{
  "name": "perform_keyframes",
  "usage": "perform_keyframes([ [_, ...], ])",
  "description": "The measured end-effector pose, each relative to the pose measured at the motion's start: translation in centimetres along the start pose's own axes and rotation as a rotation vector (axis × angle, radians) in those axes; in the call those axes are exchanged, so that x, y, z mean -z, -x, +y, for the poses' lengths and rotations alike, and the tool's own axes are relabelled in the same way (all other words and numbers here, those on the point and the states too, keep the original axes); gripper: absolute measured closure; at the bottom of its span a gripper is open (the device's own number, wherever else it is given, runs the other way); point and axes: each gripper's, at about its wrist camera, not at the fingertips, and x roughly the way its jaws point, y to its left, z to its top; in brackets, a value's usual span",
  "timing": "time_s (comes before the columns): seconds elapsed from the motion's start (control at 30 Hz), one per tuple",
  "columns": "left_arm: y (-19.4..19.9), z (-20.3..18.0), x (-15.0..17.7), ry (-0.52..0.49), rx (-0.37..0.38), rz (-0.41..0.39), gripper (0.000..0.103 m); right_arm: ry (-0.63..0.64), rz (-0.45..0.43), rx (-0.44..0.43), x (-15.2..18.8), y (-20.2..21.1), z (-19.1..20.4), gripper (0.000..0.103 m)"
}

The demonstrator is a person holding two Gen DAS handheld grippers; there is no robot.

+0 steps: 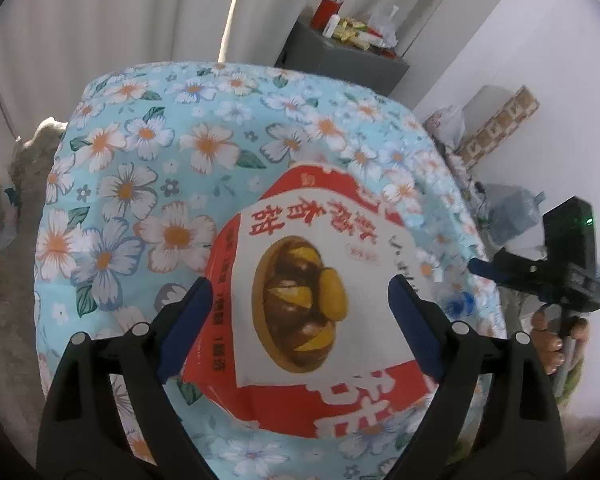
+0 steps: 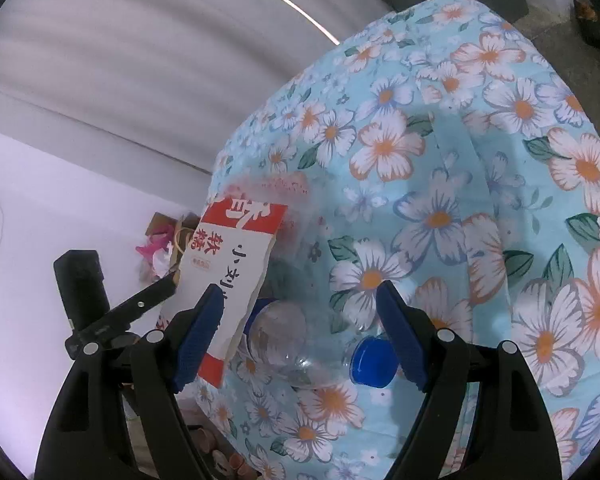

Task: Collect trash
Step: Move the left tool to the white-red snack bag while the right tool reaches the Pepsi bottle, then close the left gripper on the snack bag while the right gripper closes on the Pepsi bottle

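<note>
1. Nearest the left wrist lens, the left claw (image 1: 300, 312) stands wide open; its blue pads (image 1: 188, 328) sit at 8 and 4 o'clock of the frame, on either side of a red-and-white paper bag (image 1: 300, 280), and neither pad presses on it.
2. That paper bag carries a printed picture of chestnuts and red Chinese lettering; it lies flat on a bench under a light-blue floral tablecloth (image 1: 140, 184), at about 6 o'clock from the cloth's centre.
3. From the right wrist view, the right claw (image 2: 300, 328) is also wide open and holds nothing.
4. Between its pads lies a clear plastic bottle (image 2: 288, 340) on its side on the tablecloth (image 2: 460, 200), with its blue cap (image 2: 370, 362) pointing toward 3 o'clock, just beside the right-hand pad.
5. At 9 o'clock of the bottle, the paper bag (image 2: 220, 276) appears edge-on; whether bag and bottle touch cannot be told.
6. Seen from the left wrist view, the right claw (image 1: 476, 266) shows at 3 o'clock, off the cloth's edge, with a person's hand (image 1: 556, 340) gripping its handle.
7. Seen from the right wrist view, the left claw (image 2: 168, 280) enters at 9 o'clock with its tip at the bag's edge.
8. Beyond the bench at 1 o'clock in the left wrist view, a grey cabinet (image 1: 340, 56) bears a red jar (image 1: 326, 10) and assorted wrappers.
</note>
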Motion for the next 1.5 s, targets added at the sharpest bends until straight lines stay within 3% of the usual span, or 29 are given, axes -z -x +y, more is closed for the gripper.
perform_keyframes([
  [0.17, -1.8, 0.4, 0.3, -0.009, -0.027, 0.060, 0.018, -0.012, -0.006, 0.004, 0.0, 0.3, -0.4, 0.026],
  [0.3, -1.8, 0.9, 0.3, 0.002, -0.015, 0.052, 0.019, -0.024, -0.012, 0.008, 0.1, 0.7, -0.7, 0.026],
  [0.4, -2.0, 1.0, 0.5, -0.010, -0.046, 0.051, 0.027, -0.029, -0.014, 0.004, 0.3, 0.7, -0.9, 0.026],
  [0.77, -0.8, 2.5, 0.9, 0.027, 0.011, 0.020, 0.049, -0.023, -0.021, -0.003, 0.5, 0.9, -0.5, 0.026],
  [0.93, 0.4, 3.7, 1.5, 0.055, 0.068, -0.022, 0.053, -0.030, -0.024, 0.005, 0.4, 0.9, -0.6, 0.026],
  [1.0, 1.3, 4.2, 1.7, 0.063, 0.081, -0.046, 0.066, -0.032, -0.026, 0.007, 0.3, 0.9, -0.7, 0.026],
  [1.3, 4.7, 7.4, 2.4, 0.159, 0.160, -0.163, 0.077, -0.046, -0.019, -0.012, -0.9, -0.5, -0.3, 0.026],
  [1.5, 6.3, 8.9, 2.8, 0.219, 0.188, -0.241, 0.083, -0.111, 0.014, -0.054, -2.4, -2.8, -0.1, 0.036],
])
